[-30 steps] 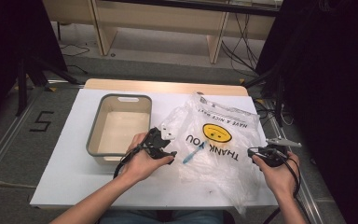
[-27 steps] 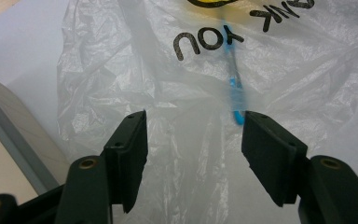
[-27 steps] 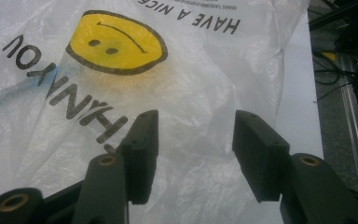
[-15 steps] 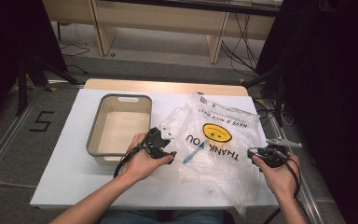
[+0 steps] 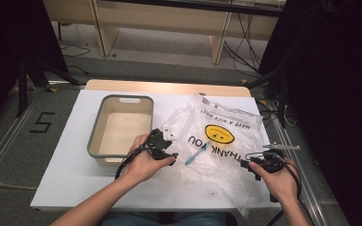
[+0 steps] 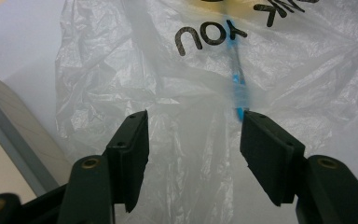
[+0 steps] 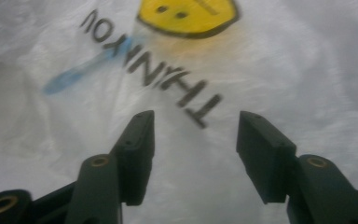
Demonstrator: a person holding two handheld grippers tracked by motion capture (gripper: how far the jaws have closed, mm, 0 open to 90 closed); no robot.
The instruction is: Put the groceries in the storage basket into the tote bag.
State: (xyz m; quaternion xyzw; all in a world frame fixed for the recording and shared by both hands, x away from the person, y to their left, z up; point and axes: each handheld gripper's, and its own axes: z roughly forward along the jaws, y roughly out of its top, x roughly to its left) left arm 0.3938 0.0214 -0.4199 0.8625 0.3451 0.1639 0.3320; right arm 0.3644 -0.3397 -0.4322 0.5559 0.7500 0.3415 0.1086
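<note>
Hovering over plastic bag [image 5: 217, 141] — left hand-held gripper [image 5: 166, 149] released, right hand-held gripper [image 5: 253, 165] released too; pinch single film layer beside blue toothbrush [image 5: 193, 156] — probably cleanest.

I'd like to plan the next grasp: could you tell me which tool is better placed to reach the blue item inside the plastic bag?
Probably the left tool: it is open, and the blue item lies just beyond one jaw, under the plastic bag. The right tool sits at the bag's far edge.
</note>
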